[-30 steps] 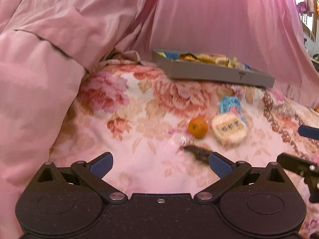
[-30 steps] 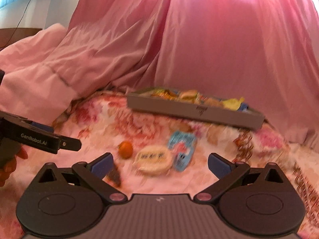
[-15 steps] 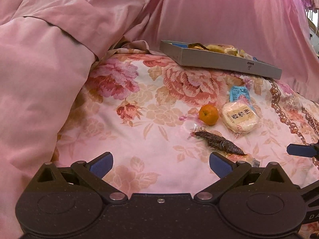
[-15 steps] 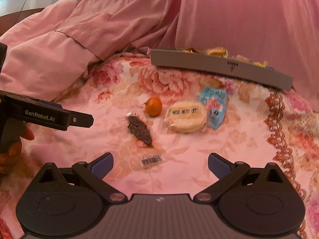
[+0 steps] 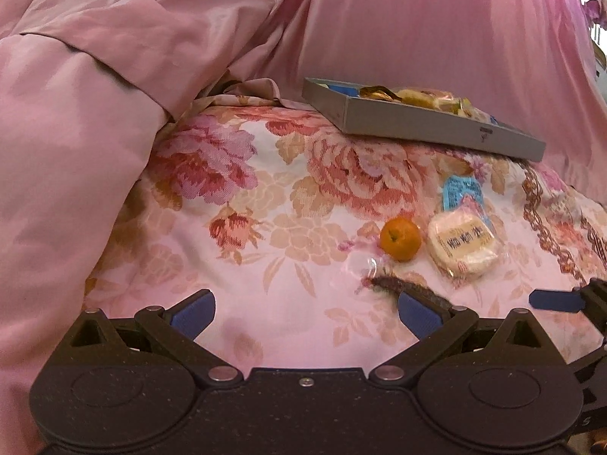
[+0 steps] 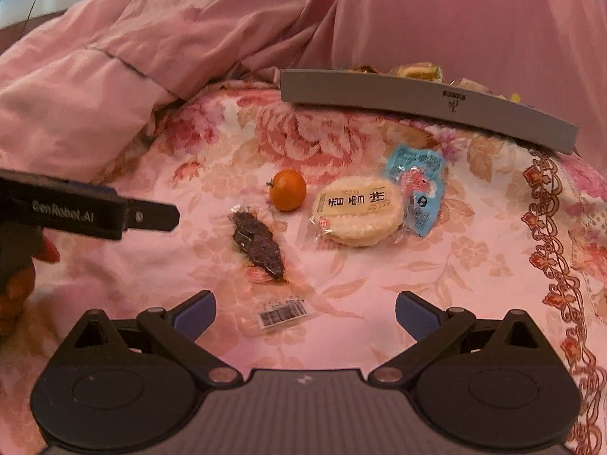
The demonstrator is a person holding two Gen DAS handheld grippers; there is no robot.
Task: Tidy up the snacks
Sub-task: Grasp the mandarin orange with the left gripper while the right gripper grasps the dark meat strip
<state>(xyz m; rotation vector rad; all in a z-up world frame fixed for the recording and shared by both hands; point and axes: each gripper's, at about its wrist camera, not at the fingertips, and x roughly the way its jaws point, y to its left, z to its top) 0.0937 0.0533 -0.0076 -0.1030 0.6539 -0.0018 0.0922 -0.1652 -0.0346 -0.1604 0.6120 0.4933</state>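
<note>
You're working over a bed [image 6: 493,265] covered in a floral sheet [image 5: 265,197], big pink and red roses on a pale ground, with a brown chain-pattern border on the right side. A plain pink quilt [image 5: 76,132] is bunched up on the left, and pink curtain fabric [image 6: 455,19] hangs behind.

At the far edge of the sheet sits a grey tray [image 6: 417,102] holding several wrapped snacks; which ones is hard to tell.

Loose snacks lie mid-sheet: a small orange [image 6: 288,189], just right of it a round rice cracker pack [image 6: 358,210] lying partly over a blue snack packet [image 6: 421,189]. Near the orange, closer to you, lies a dark dried-fish snack [image 6: 258,246] in clear wrap with a barcode label [image 6: 282,313] at its near end.

Your right gripper [image 6: 305,313] has its fingers spread wide, nothing between them, hovering just short of the barcode end. Your left gripper [image 5: 305,313] is also spread wide and empty, low over the sheet; the dark snack's end sits by its right finger [image 5: 419,313].
</note>
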